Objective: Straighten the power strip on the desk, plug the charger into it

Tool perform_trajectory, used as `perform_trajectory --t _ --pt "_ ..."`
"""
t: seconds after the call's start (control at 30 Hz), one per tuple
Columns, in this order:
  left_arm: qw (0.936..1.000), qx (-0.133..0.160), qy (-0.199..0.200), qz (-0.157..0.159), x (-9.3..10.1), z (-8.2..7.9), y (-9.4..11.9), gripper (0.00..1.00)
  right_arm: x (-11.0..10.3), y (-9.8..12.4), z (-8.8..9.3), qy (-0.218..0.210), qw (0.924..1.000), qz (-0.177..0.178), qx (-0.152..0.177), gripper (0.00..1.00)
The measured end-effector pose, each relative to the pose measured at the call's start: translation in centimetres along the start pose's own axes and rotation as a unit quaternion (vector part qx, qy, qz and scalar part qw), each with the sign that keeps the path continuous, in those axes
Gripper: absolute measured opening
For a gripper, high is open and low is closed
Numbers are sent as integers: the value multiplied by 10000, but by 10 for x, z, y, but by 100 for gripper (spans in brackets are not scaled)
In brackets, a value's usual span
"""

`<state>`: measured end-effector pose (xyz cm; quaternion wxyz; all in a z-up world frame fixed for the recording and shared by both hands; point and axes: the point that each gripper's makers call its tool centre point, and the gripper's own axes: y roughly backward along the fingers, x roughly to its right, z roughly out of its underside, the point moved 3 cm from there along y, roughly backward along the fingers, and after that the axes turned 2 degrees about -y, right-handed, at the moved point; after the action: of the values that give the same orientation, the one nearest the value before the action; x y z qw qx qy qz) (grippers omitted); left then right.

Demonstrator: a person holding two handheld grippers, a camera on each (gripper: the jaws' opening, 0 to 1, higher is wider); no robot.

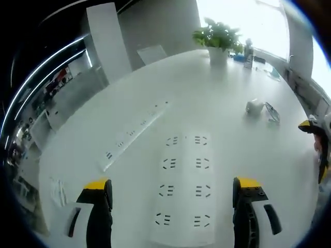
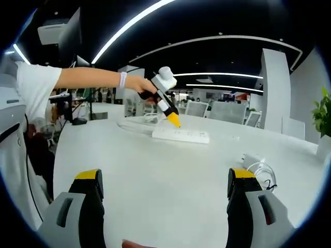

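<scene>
A white power strip [image 1: 183, 186] with two columns of sockets lies on the white desk [image 1: 222, 139], right under my open left gripper [image 1: 173, 194], whose jaws stand on either side of it without touching. In the right gripper view the same strip [image 2: 181, 135] lies far across the desk, and the left gripper [image 2: 174, 121], held by a person's hand, hovers just above it. A white charger [image 1: 254, 107] rests further out on the desk; the right gripper view has the charger [image 2: 252, 159] with its coiled cable near the right jaw. My right gripper [image 2: 165, 181] is open and holds nothing.
A long flat socket bar [image 1: 134, 132] lies to the left of the strip. A potted plant [image 1: 218, 39] stands at the desk's far end with small items beside it. A flat object [image 1: 272, 112] lies by the charger. Chairs [image 2: 227, 111] stand beyond the desk.
</scene>
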<state>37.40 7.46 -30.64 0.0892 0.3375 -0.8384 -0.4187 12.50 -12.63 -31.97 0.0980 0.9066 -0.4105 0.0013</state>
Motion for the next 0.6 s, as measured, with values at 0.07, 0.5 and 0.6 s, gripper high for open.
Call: perform_trajectory --t 0.07,0.5,0.6 --pt "9999 -73 -90 7 1 1 -1 100 0 0 0 1 10000 -4 -2 100" --pt "9987 -481 -23 166 3 9 -7 100 0 -2 1 -3 10000 2 -36 100" --pt "9981 -577 -23 192 3 9 -9 100 0 -2 1 2 10000 -7 -39 100"
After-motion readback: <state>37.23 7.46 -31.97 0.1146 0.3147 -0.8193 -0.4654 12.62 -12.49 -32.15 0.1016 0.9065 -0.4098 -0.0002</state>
